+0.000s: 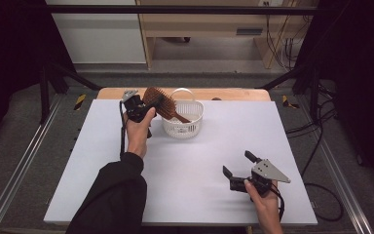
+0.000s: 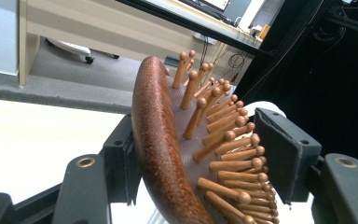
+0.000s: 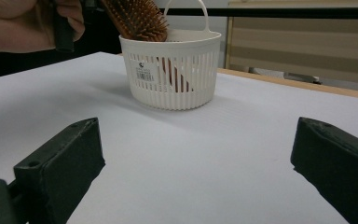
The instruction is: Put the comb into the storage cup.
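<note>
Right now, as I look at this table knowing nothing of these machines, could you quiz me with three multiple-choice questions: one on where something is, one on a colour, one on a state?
1. Where does the handle end of the hairbrush sit?
A. inside the basket
B. on the floor
C. on a chair

2. What colour is the basket?
A. blue
B. white
C. black

3. How do the jaws of the right gripper stand?
A. shut tight on a cloth
B. clamped on the basket's handle
C. open, with nothing between them

Answers:
1. A: the handle slants down into the basket while the bristled head sticks out over the rim.
2. B: its slatted wall and loop handle are white.
3. C: the right gripper view shows bare tabletop between its two pads.
</note>
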Demonstrator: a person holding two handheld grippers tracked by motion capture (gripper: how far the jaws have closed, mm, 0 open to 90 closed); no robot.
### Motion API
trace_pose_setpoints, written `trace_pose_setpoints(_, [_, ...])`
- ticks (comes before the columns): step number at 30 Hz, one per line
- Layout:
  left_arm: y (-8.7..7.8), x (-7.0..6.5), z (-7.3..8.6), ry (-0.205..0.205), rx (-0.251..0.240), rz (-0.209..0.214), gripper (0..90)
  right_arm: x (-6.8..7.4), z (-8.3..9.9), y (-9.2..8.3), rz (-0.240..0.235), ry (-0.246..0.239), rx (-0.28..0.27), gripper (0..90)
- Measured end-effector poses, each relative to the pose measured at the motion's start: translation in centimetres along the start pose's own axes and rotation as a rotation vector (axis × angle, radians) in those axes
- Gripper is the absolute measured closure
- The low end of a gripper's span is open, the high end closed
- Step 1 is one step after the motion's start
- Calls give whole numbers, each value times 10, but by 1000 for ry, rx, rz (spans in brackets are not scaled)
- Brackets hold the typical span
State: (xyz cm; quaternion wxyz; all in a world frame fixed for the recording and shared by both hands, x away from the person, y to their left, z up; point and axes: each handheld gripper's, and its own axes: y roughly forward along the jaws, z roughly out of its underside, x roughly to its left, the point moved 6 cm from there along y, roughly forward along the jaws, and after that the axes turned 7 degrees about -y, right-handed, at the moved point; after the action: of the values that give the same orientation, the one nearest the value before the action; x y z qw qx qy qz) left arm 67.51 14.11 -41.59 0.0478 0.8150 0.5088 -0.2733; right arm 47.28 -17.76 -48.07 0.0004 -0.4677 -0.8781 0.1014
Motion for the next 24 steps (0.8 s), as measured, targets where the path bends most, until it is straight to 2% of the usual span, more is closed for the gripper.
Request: trace_pose_setpoints(24, [1,3,3,0,9,-14,325,1,0,1,-4,3,2,25])
